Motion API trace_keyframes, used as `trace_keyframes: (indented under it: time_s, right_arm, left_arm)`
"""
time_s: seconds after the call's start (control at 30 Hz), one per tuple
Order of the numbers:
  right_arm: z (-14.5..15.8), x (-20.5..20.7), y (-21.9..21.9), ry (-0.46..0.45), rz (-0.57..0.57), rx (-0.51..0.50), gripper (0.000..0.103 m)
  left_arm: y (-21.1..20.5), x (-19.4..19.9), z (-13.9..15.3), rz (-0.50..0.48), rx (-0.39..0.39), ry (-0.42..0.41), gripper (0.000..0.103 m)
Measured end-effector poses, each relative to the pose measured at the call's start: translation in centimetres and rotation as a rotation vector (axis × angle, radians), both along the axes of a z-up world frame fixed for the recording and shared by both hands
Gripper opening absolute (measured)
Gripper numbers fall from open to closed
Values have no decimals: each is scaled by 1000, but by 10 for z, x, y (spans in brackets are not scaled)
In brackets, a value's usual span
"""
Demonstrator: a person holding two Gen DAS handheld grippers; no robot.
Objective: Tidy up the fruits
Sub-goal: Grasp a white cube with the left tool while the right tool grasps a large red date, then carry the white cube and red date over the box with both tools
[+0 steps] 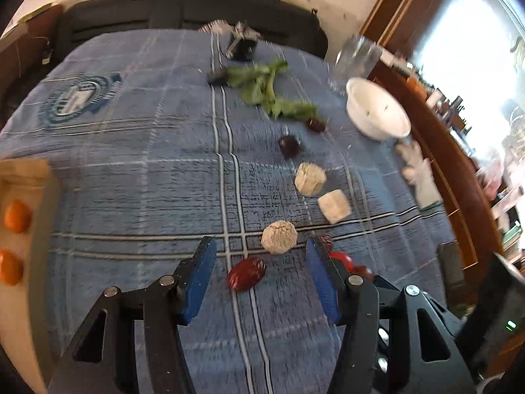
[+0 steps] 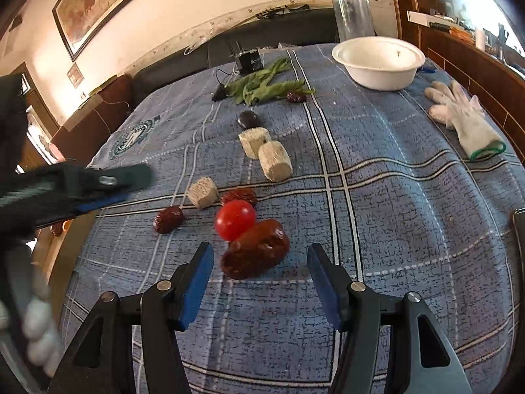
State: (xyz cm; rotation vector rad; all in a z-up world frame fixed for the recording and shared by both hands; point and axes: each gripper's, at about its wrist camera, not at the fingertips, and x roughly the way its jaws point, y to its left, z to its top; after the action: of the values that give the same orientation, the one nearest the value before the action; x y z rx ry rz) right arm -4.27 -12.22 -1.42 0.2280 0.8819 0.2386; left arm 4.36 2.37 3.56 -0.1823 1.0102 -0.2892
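Observation:
My left gripper point(image 1: 261, 252) is open and empty just above the blue checked cloth, with a red date point(image 1: 246, 273) lying between its fingers. My right gripper point(image 2: 259, 256) is open and empty, with a large red date point(image 2: 256, 253) between its fingertips and a cherry tomato point(image 2: 235, 219) touching that date's far side. More dates point(image 2: 168, 219) point(image 2: 238, 196), a dark plum point(image 2: 248, 119) and three pale corn-cob pieces point(image 2: 275, 161) lie in a line up the cloth. The left gripper shows blurred at the left of the right wrist view point(image 2: 98, 184).
A white bowl point(image 2: 379, 62) stands at the far right, a clear glass point(image 2: 353, 19) behind it. Green leaves point(image 2: 262, 87) and a small black device point(image 2: 247, 59) lie at the back. A white glove point(image 2: 466, 121) lies at right. A tray with oranges point(image 1: 16, 216) is at left.

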Motion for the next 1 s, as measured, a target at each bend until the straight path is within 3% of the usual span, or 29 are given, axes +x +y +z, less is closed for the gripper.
trace_keyframes:
  time_s: [0.2,0.4,0.43,0.47,0.57,0.73,1.0]
  right_arm:
    - [-1,3,2,-14,20,-3,62]
    - [-3,8,4,-21,17,-8,62]
    - [-3,8,3,-22,15,-3,62]
    - [-3,8,2,-22,15,6,53]
    - [-4,6,-2,-22,11,31,48]
    - [0,2,-3,-47,15,43,48]
    - [5,-8,3,-80,46,40,48]
  left_arm:
    - [-23,18,-20,-68,61,-20,43]
    - [-41,14,-26,-121,133,-68,41]
    - [-45,11,-26,-135,143,-78,28]
    - [-47,9,-25,-154,130,-81,22]
    - [-53,-1,-16,-140,180,-125,18]
    - [-41,-19,13,-117,125,-163,18]
    - [31,-78,50,34,-60,-207,19]
